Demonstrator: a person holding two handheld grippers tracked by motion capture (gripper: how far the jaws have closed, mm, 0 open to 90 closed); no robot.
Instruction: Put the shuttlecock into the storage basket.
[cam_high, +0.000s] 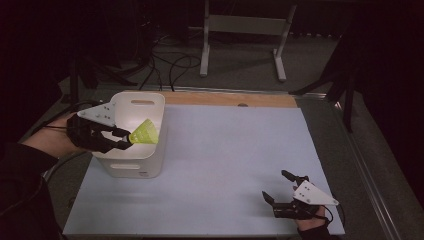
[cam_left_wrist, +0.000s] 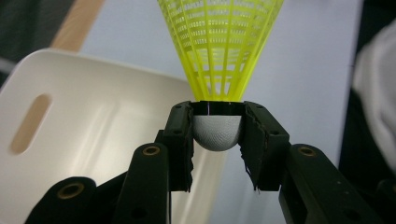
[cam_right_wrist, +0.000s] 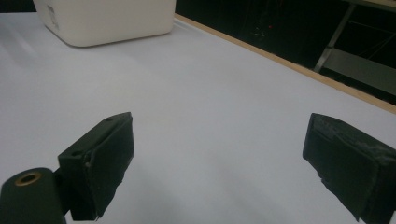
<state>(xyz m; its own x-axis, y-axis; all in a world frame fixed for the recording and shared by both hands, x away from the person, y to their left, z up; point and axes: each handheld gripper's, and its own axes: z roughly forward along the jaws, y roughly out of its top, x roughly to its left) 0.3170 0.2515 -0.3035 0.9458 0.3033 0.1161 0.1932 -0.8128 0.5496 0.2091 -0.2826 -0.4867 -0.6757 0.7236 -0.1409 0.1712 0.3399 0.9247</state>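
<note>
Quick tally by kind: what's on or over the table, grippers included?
Shuttlecock: 1, yellow, held by the left gripper over the bin
Bin: 1, white
Grippers: 2, the right gripper with jaws apart, holding nothing
Total: 4

Dim room, dark vignetted edges, soft focus

The bin (cam_high: 135, 170) stands on the table's (cam_high: 225, 165) far left, with the shuttlecock (cam_high: 144, 133) above its opening.
</note>
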